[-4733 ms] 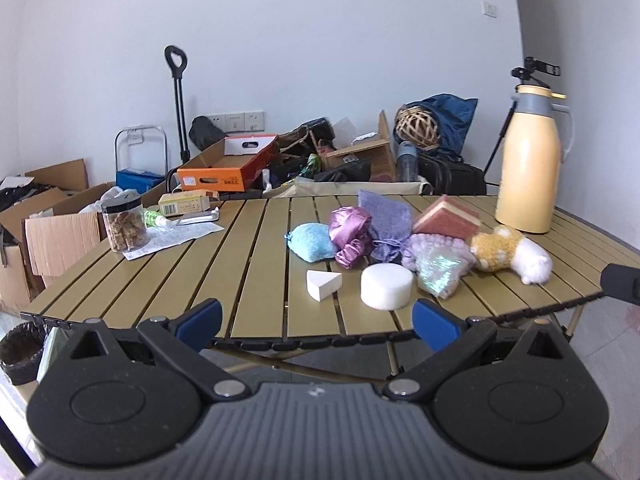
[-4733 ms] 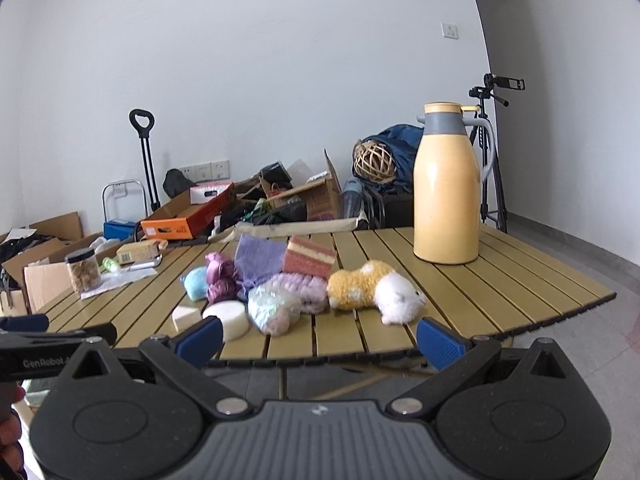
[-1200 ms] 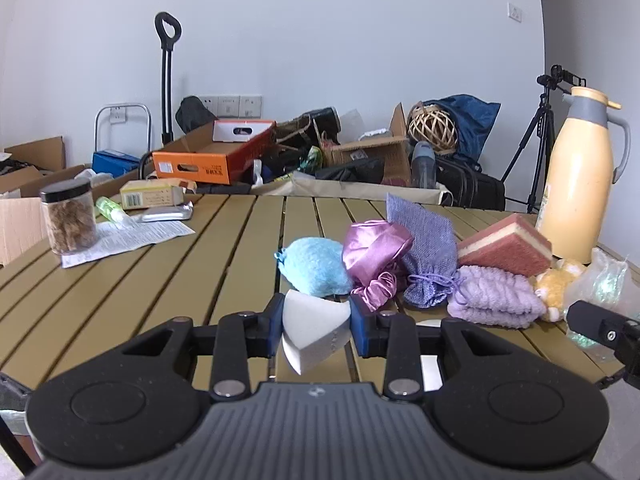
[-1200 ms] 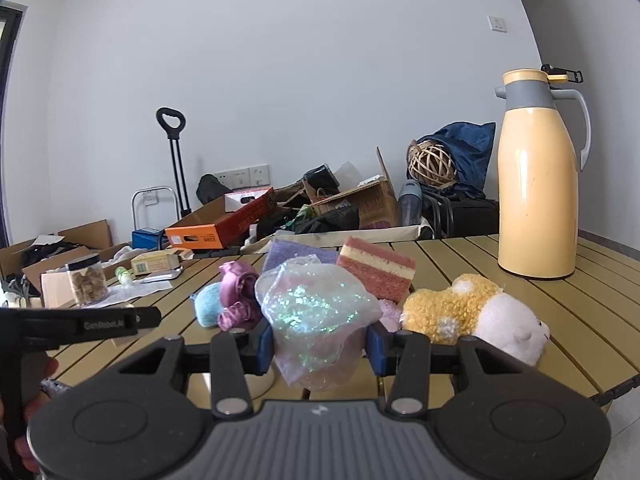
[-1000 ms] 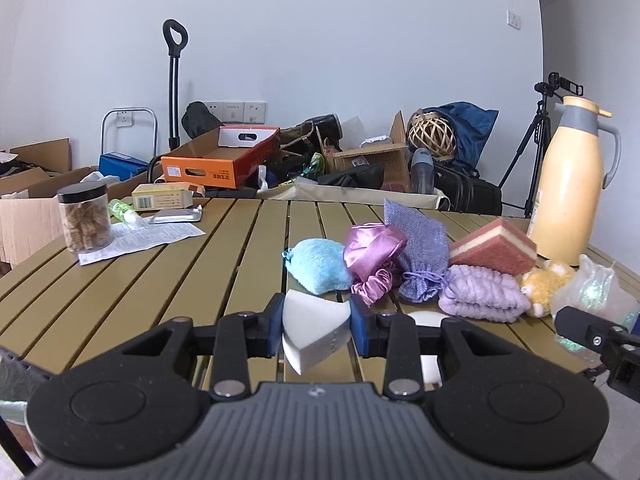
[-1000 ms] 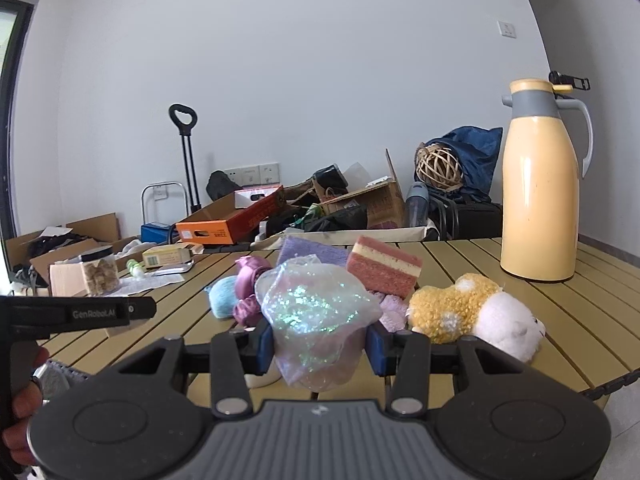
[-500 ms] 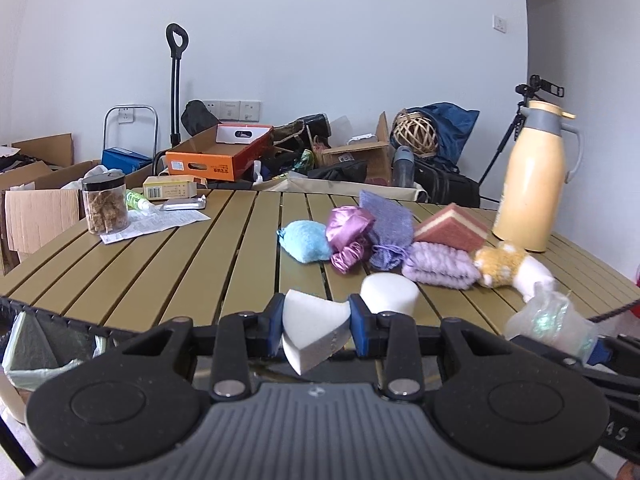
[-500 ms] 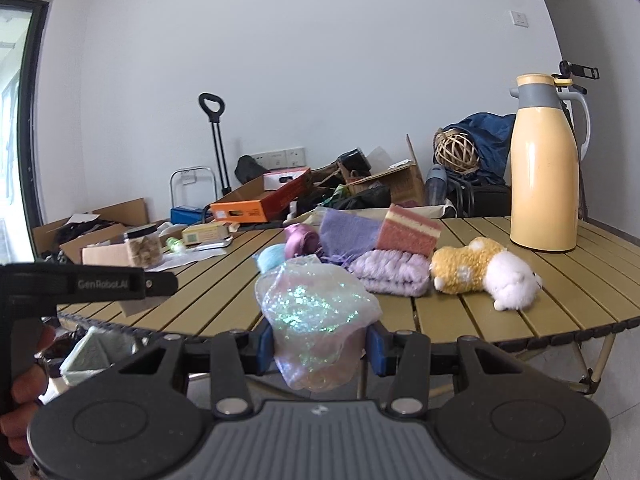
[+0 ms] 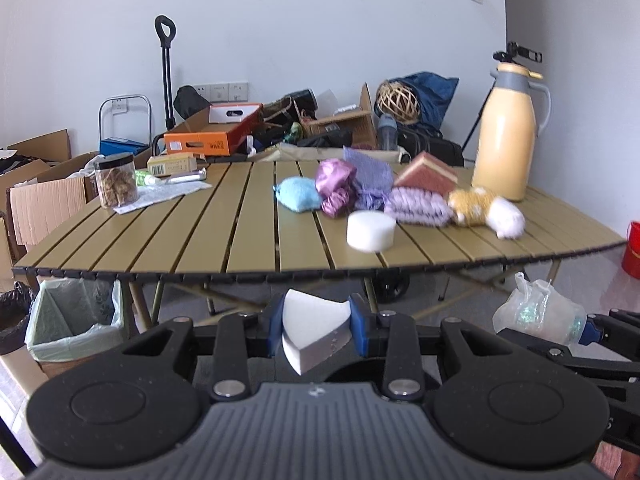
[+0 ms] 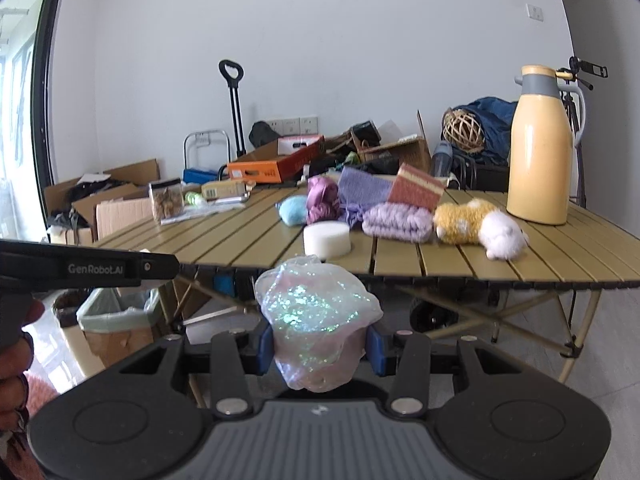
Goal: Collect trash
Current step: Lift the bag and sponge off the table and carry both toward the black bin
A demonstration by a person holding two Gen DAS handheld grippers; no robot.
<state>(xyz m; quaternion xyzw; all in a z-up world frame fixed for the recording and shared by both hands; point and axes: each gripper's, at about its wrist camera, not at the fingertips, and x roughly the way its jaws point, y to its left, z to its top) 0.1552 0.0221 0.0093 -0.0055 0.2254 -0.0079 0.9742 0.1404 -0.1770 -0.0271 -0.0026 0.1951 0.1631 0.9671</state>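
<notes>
My left gripper [image 9: 316, 330] is shut on a white wedge-shaped foam piece [image 9: 310, 332], held off the table's front edge. My right gripper [image 10: 320, 344] is shut on a crumpled iridescent plastic wrapper [image 10: 316, 320]; it also shows in the left wrist view [image 9: 538, 316] at the right. A bin with a pale green liner [image 9: 74, 314] stands on the floor under the table's left end, also in the right wrist view [image 10: 116, 320]. A white foam disc [image 9: 370, 230] lies on the slatted table [image 9: 200, 240].
On the table are a blue pouch [image 9: 298, 194], purple pouches [image 9: 336, 186], a knitted lilac piece [image 9: 416, 206], a pink sponge [image 9: 426, 174], a plush toy [image 9: 486, 210], a yellow flask [image 9: 506, 132] and a jar [image 9: 116, 180]. Cardboard boxes [image 9: 44, 204] stand at the left.
Both grippers have pulled back and down from the table with their items still held. The table edge and the lined bin below it have come into view.
</notes>
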